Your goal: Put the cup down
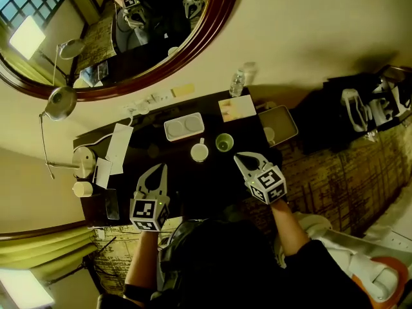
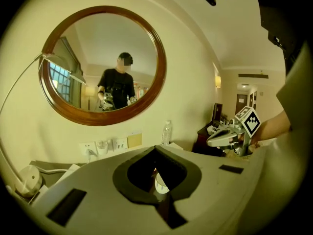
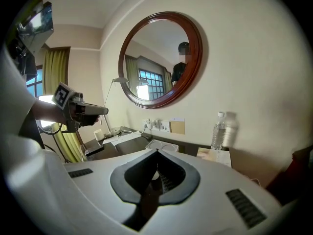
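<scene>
Worktop: we see a dark worktop (image 1: 193,180) pushed against the wall under a round mirror (image 1: 222,11).
Left forearm: our left forearm (image 1: 138,262) comes up from the near edge of the worktop, with the hand tucked behind the marker cube.
Left gripper: the left gripper (image 1: 154,172) hovers over the near-left part of the worktop and points toward the wall edge, tipped a little downward. Its jaws are pressed together with nothing between them.
Right forearm: our right forearm (image 1: 288,227) reaches in from the near-right corner, bare below a dark sleeve.
Right gripper: the right gripper (image 1: 239,157) slants in from the right toward the middle of the worktop, nose slightly down. Its jaws are closed tight and carry nothing.
White cup: the white cup (image 1: 199,150) stands upright near the middle of the worktop, its handle toward the wall edge. It sits ahead of both grippers, between their tips and farther toward the wall, and neither touches it.
Green cup: a green cup (image 1: 224,142) stands just beside the white cup on its right, near the right gripper's tip but apart from it.
Tray: a white tray (image 1: 184,126) lies between the cups and the wall edge.
Water bottle: a water bottle (image 1: 237,82) stands at the wall edge, toward the far-right corner.
Lamp: a lamp (image 1: 61,102) arches over the left end.
</scene>
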A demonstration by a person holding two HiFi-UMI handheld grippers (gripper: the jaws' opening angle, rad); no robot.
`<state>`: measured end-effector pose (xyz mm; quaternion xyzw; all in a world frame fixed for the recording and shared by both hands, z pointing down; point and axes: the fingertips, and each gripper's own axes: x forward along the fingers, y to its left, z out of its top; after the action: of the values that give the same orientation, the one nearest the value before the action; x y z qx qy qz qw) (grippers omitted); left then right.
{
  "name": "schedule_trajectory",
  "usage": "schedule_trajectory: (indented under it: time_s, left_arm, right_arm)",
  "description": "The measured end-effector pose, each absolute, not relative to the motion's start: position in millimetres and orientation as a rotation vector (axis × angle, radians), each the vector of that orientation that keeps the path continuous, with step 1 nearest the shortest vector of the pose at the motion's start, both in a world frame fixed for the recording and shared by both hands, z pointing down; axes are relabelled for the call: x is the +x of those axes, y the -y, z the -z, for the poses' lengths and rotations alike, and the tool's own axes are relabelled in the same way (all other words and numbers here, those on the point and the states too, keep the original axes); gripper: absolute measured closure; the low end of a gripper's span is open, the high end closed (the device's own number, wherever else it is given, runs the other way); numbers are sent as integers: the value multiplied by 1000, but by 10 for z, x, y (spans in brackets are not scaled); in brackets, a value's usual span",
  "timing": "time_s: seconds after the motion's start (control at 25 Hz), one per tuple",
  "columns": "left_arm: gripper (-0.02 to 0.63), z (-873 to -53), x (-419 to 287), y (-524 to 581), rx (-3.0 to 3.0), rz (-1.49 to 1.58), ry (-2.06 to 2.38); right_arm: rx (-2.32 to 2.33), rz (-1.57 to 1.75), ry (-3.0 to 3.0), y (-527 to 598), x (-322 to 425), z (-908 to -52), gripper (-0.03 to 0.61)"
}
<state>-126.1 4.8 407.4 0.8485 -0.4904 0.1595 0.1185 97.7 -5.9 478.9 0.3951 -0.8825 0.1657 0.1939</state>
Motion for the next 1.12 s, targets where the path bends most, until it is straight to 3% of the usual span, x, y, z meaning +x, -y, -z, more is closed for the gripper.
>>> schedule_trajectory:
  time_s: [0.4,0.8,0.88,0.96,1.12]
  left_arm:
    - [611,-4239,-1217,-90,2434,-506,1411]
    - [611,-4385,-1106,-41,2388,-527,1420]
    - [611,-4426,-1096,-46,2373,-530,1424]
    - [611,-4490,-1096,-54,2371,-539,1422]
    - [611,-4584,-1078,-20,2344,-551,1448]
  right_arm:
    - [1054,-425,2437,59,1019,-4943,543]
    - [786,-283,2364,157,912,-5217,319]
    - [718,-243,2346,203,894,-5312,215]
    - [622,-176,2308,243,873,-5444,151]
    - [449,-32,2203,405,873,-5786,82]
